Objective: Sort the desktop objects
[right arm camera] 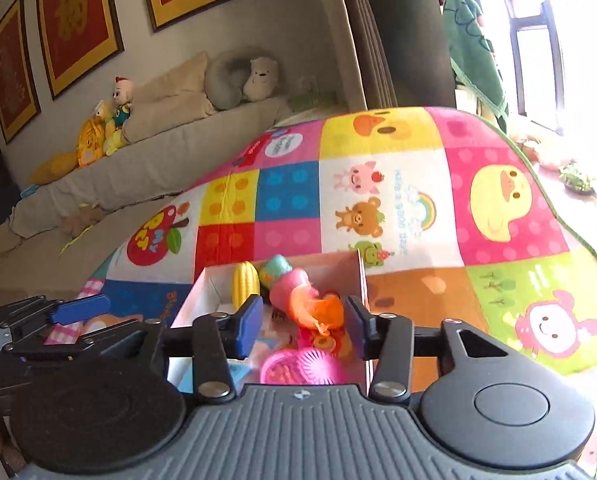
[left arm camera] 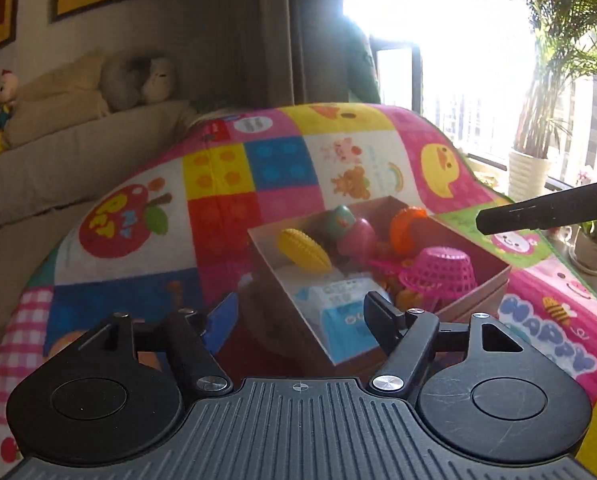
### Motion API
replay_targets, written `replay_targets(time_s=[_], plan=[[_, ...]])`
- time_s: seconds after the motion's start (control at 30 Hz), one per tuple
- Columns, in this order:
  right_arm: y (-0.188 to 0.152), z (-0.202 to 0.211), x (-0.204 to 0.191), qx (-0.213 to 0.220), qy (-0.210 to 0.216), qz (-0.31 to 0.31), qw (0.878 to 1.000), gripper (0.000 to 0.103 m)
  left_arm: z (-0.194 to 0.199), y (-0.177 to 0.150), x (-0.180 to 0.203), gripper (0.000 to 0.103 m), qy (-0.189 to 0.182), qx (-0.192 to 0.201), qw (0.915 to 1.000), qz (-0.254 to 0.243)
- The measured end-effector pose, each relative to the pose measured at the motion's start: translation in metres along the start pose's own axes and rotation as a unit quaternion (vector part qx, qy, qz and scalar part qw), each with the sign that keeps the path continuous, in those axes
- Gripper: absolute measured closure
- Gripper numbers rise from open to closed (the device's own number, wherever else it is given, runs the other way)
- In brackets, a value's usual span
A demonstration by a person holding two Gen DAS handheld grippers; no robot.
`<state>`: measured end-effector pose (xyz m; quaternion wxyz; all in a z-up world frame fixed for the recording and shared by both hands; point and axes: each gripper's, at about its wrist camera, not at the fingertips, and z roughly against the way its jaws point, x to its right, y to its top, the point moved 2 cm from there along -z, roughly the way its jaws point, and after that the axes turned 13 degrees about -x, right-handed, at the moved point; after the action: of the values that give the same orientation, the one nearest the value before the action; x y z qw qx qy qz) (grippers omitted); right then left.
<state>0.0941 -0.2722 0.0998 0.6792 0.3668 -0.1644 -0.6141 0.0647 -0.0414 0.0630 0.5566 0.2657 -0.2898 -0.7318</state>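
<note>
A cardboard box of toys sits on a colourful play mat. In it are a yellow toy corn, a pink basket, an orange toy and a blue-white carton. My left gripper is open and empty, its fingers straddling the box's near corner. My right gripper is open and empty over the box, with the orange toy between its fingers and the corn behind. The left gripper's blue pad shows at left in the right wrist view.
A beige sofa with plush toys runs along the wall at left. A window and a potted palm stand at right. The mat's green edge drops off at right.
</note>
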Motion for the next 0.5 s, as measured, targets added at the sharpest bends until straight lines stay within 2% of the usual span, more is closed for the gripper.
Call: replay_targets(time_s=[0.13, 0.2, 0.3, 0.4, 0.5], plan=[[-0.052, -0.008, -0.001, -0.018, -0.037, 0.023, 0.999, 0.043, -0.006, -0.043, -0.004, 0.006, -0.014, -0.052, 0.9982, 0.027], [-0.073, -0.008, -0.005, -0.024, -0.041, 0.037, 0.998, 0.029, -0.006, -0.057, -0.004, 0.005, -0.015, -0.065, 0.9966, 0.048], [-0.101, -0.010, -0.017, -0.037, -0.046, 0.053, 0.997, 0.014, -0.006, -0.068, -0.004, 0.002, -0.005, -0.072, 0.9942, 0.080], [-0.121, -0.018, -0.030, -0.059, -0.049, 0.058, 0.995, 0.003, -0.005, -0.076, 0.001, 0.000, 0.017, -0.076, 0.9928, 0.091], [-0.134, -0.028, -0.039, -0.072, -0.049, 0.060, 0.994, 0.000, -0.010, -0.083, 0.003, 0.000, 0.020, -0.095, 0.9907, 0.096]])
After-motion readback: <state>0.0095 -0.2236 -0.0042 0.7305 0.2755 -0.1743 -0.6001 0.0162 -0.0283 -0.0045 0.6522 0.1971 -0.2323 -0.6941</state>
